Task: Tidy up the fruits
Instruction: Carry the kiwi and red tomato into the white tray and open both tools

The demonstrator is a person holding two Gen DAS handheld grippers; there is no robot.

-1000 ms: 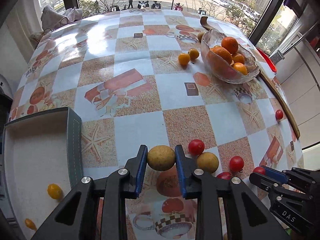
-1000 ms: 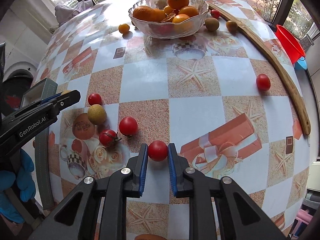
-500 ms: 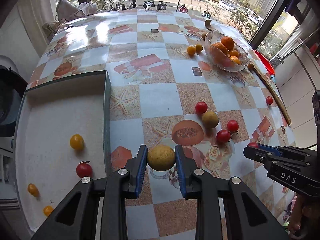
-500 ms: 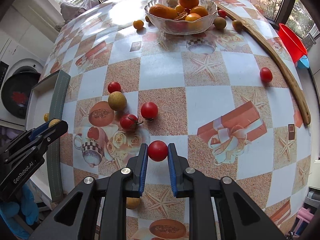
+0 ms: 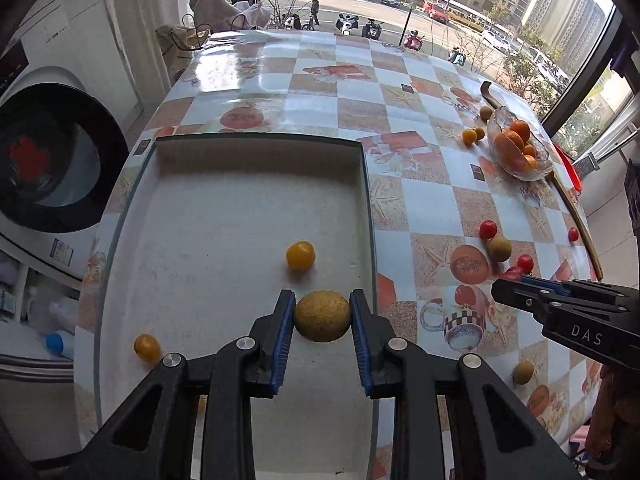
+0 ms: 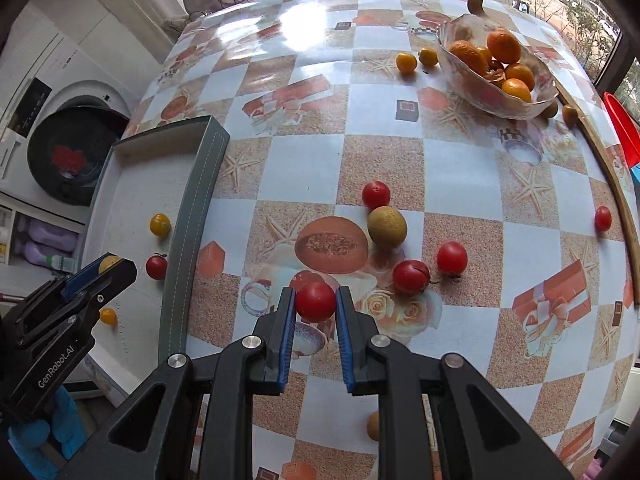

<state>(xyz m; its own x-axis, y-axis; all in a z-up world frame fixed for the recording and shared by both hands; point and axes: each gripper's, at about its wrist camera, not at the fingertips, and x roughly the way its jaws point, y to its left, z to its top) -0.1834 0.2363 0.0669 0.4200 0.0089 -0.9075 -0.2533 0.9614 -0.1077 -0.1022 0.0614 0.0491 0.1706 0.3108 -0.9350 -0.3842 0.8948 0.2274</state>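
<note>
My left gripper (image 5: 322,301) is shut on a round yellow-brown fruit (image 5: 322,318) and hangs over the white inside of the green-walled tray (image 5: 256,200). In the right wrist view the same gripper (image 6: 110,270) shows at the lower left, above the tray (image 6: 188,216). My right gripper (image 6: 316,296) is shut on a red cherry tomato (image 6: 316,302) above the tablecloth, a little right of the tray's wall. Its dark fingers (image 5: 520,286) reach in from the right in the left wrist view.
The tray holds yellow tomatoes (image 5: 300,255) (image 5: 147,347) and a red one (image 6: 156,267). Loose on the table lie red tomatoes (image 6: 376,195) (image 6: 411,276) (image 6: 452,258) and a brown fruit (image 6: 387,227). A glass bowl (image 6: 452,60) of oranges stands far right. A washing machine (image 5: 48,160) is left of the table.
Both grippers have carried their fruit leftward and a little upward. The left one has gone from the table to above the tray; the right one has come close to the tray's right wall.
</note>
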